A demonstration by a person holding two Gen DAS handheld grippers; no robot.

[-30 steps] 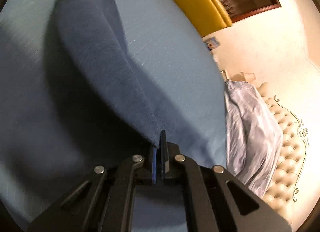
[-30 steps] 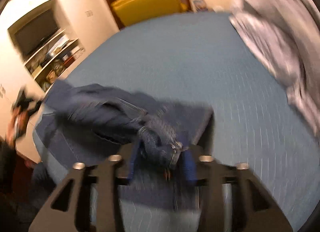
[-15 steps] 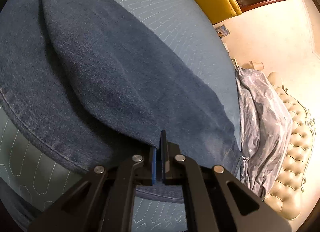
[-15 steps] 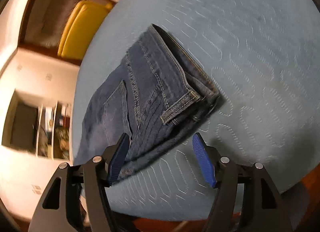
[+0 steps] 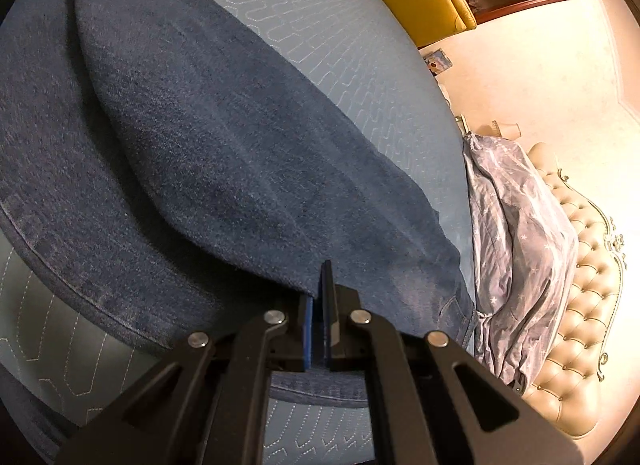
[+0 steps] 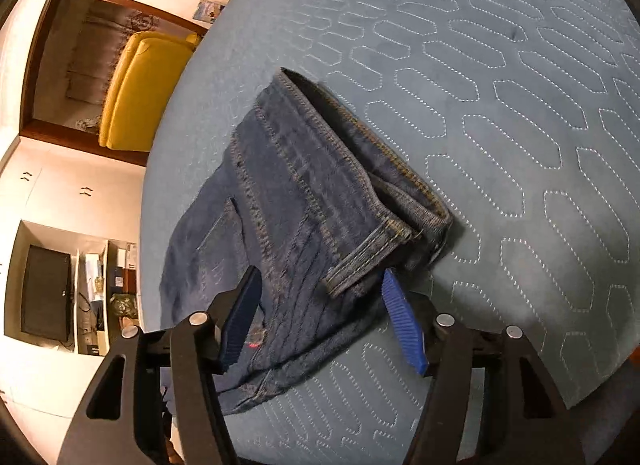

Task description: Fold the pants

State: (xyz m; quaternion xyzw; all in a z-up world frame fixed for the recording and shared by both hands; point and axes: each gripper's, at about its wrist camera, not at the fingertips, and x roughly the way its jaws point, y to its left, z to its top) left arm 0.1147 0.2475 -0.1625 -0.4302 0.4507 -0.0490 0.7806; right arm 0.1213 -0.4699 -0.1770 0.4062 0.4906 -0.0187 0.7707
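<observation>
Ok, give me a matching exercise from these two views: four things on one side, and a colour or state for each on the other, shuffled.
Things:
1. left gripper
2. right gripper
3. armchair
4. bed cover

States or colours:
A. yellow
B. open, its pads on either side of the jeans' waistband end
C. light blue, quilted with white stitching
D. shut on a fold of the jeans

Pairs: 1-D, 2-B, 3-A, 4-C

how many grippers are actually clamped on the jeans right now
1. The left gripper is shut on a fold of the jeans. The right gripper stands open over the waistband end, pads not pressing.
</observation>
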